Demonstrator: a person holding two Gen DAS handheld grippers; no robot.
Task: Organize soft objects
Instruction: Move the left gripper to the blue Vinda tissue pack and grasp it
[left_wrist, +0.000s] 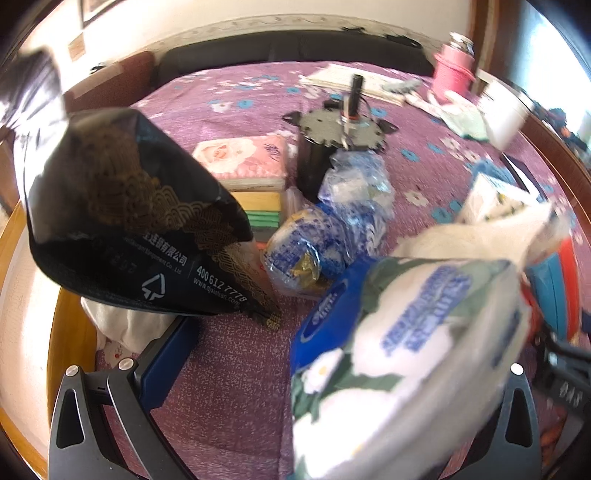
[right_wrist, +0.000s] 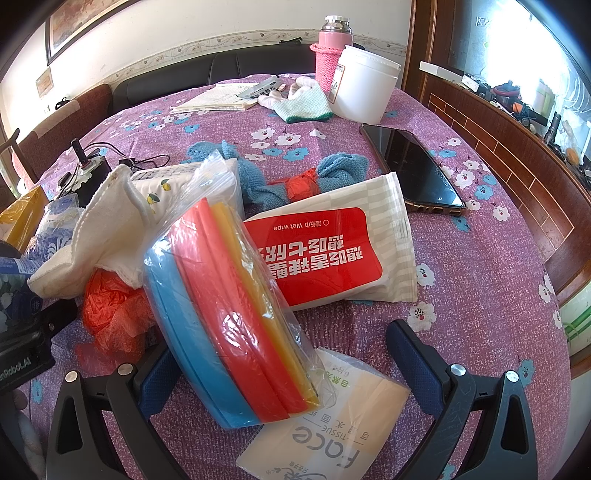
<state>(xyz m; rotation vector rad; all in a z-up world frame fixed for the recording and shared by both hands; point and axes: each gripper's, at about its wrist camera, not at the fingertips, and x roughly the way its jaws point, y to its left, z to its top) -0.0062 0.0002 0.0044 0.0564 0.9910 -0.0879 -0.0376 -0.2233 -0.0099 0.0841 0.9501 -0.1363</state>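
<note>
Where print reads: "Wet wipe" on red-labelled pack (right_wrist: 332, 254) mid-table; "Face TISSUE" on pack (right_wrist: 325, 424) at near edge. Right gripper (right_wrist: 291, 365) spread wide around bagged sponges (right_wrist: 236, 314). Left gripper (left_wrist: 295, 369): grip on white-and-blue pack (left_wrist: 406, 350) unclear.

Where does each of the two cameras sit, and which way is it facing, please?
Left wrist: on the left gripper, looking forward over the purple tablecloth at a black pouch and a blurred tissue pack; both its fingers show.
Right wrist: on the right gripper, facing the bagged sponges between its open fingers.
Shared: the tablecloth, pink flask, bagged sponges.
</note>
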